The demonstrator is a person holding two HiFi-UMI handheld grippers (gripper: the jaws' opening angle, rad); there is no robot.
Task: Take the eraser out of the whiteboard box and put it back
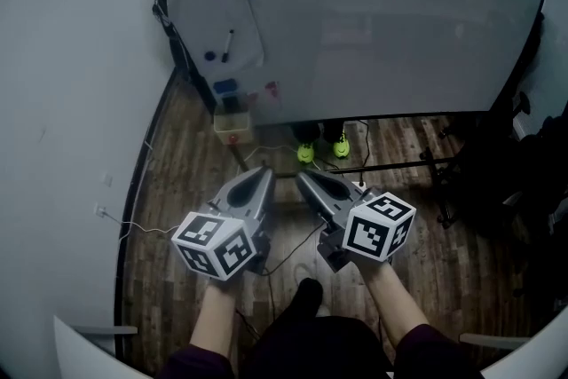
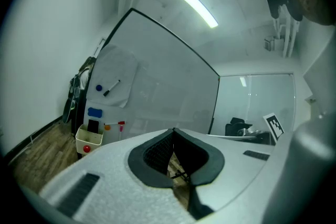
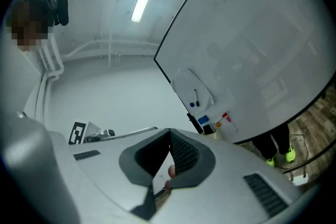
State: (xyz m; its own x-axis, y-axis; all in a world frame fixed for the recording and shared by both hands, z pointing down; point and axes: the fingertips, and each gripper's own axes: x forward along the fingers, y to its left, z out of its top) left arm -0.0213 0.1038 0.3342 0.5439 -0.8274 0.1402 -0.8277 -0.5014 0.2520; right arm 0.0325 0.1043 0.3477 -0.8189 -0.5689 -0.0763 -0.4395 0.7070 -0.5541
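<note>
Two grippers are held low and side by side over the wood floor (image 1: 169, 191), the left gripper (image 1: 264, 171) and the right gripper (image 1: 302, 176) angled toward each other, tips near but apart. Both have their jaws closed tip to tip, with nothing between them. In the head view the whiteboard (image 1: 373, 13) fills the 12 o'clock side. The cream box (image 1: 232, 123), with a red dot on its front, sits at the board's lower left corner, at 11 o'clock from the grippers and well apart from them. A dark block (image 2: 93, 126) stands upright in the box, and a blue pad (image 1: 225, 87) sits on the board just above it, at 12 o'clock from the box. Which of the two is the eraser cannot be told. Higher, at 12 o'clock from the pad, a pale sheet (image 1: 219, 22) on the board carries a black marker (image 1: 228, 44) and a blue magnet (image 1: 210, 56). Yellow-green shoes (image 1: 323, 148) show under the board's lower edge, at 1 o'clock from the grippers.
</note>
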